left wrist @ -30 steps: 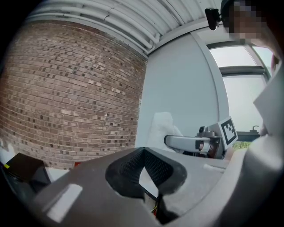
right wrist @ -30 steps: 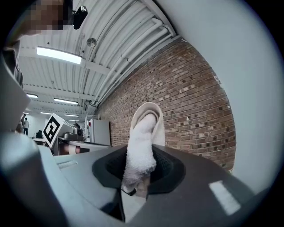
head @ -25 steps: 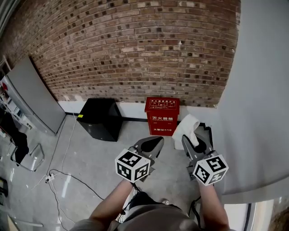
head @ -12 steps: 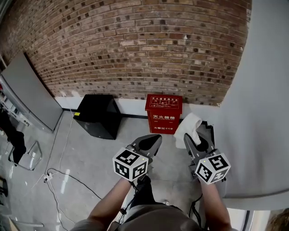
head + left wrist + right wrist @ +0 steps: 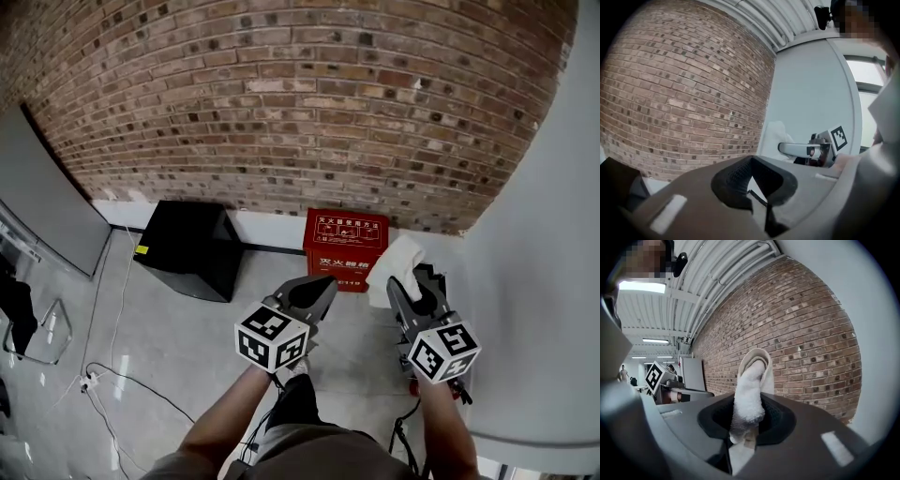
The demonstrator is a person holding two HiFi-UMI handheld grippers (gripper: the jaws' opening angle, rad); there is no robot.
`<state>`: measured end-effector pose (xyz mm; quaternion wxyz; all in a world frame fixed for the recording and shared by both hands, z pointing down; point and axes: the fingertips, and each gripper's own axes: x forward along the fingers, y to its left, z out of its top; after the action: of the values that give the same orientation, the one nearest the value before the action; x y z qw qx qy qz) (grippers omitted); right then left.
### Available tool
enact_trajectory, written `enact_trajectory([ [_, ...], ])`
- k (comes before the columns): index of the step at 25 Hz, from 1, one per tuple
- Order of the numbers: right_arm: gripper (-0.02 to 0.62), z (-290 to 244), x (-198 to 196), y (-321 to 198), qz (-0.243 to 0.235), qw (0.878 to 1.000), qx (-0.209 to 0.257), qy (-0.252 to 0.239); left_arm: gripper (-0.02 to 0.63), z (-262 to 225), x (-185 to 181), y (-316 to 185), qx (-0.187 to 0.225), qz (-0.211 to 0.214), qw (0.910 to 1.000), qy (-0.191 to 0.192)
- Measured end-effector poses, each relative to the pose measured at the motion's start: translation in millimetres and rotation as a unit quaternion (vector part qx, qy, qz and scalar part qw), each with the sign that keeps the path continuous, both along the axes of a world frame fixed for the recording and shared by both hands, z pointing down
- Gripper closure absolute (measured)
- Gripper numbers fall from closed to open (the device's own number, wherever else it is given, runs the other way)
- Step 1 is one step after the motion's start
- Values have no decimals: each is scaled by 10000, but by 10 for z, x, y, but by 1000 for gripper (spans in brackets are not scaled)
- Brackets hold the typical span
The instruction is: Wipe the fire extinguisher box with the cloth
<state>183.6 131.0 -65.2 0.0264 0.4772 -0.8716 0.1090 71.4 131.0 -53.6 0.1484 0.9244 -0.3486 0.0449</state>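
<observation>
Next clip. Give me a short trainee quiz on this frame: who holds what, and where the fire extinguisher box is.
1. True or false: the cloth is clamped between the jaws of the right gripper.
2. Pick one. The red fire extinguisher box stands: A) on a table; B) on the floor against the brick wall; C) on a shelf.
3. Short answer: in the head view, what stands to the left of that box?

Key
1. True.
2. B.
3. The black cabinet, also on the floor by the wall.
</observation>
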Motion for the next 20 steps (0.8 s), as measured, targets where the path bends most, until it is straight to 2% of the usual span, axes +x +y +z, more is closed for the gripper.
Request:
enact_trajectory([
  [6,483,146,-265,-842,164,9995,-244,127,606,147,-333,-861,-221,87,9997,-20],
  [11,483,276,-278,-1361,341,9985,-410,135,606,246,-448,-1416,-353,141,9993,-63],
  [15,483,426,-117,-1651,389,9977,-543,125,606,351,-370,-1713,-464,72,9989,-67],
  [20,483,668,294,-1967,259,9972,-706,39,606,523,-63,-2027,-506,-154,9983,-255],
])
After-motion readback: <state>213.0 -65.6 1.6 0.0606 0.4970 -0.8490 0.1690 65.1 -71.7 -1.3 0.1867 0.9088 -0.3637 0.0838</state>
